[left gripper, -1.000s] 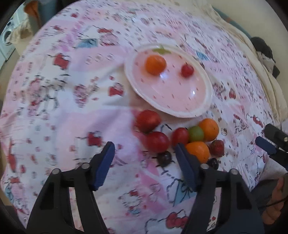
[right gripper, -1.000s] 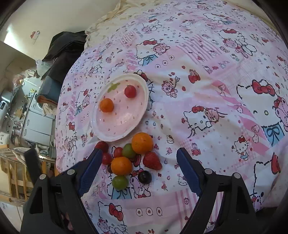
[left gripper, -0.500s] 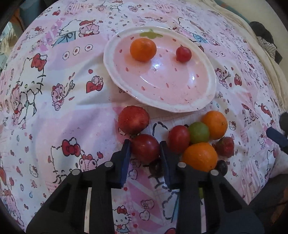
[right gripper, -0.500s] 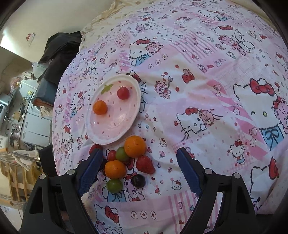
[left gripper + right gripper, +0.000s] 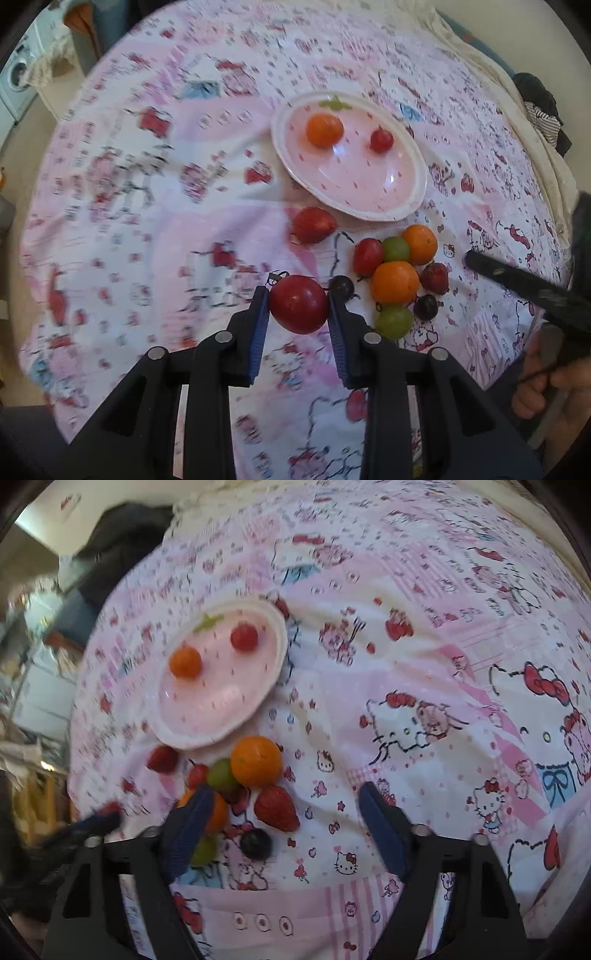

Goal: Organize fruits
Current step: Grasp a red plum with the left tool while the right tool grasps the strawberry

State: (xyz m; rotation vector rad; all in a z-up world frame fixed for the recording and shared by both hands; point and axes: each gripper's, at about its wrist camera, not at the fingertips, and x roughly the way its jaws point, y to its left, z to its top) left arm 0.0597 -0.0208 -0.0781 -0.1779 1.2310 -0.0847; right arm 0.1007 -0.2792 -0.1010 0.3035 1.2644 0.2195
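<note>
A dark red plum (image 5: 298, 309) is clamped between the blue pads of the left gripper (image 5: 297, 314), lifted above the patterned bedsheet (image 5: 147, 184). The pink plate (image 5: 406, 210), at about one o'clock from the plum, is occupied by a small orange (image 5: 324, 130) and a cherry tomato (image 5: 381, 140). The remaining fruit cluster (image 5: 397, 275) lies at three o'clock. The right gripper (image 5: 286, 825) is held with jaws wide over the strawberry (image 5: 276, 808).

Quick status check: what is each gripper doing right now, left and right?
Left gripper: closed on the round dark-red plum, clear of the pink patterned cloth.
Right gripper: open, holding nothing, above the red strawberry.
</note>
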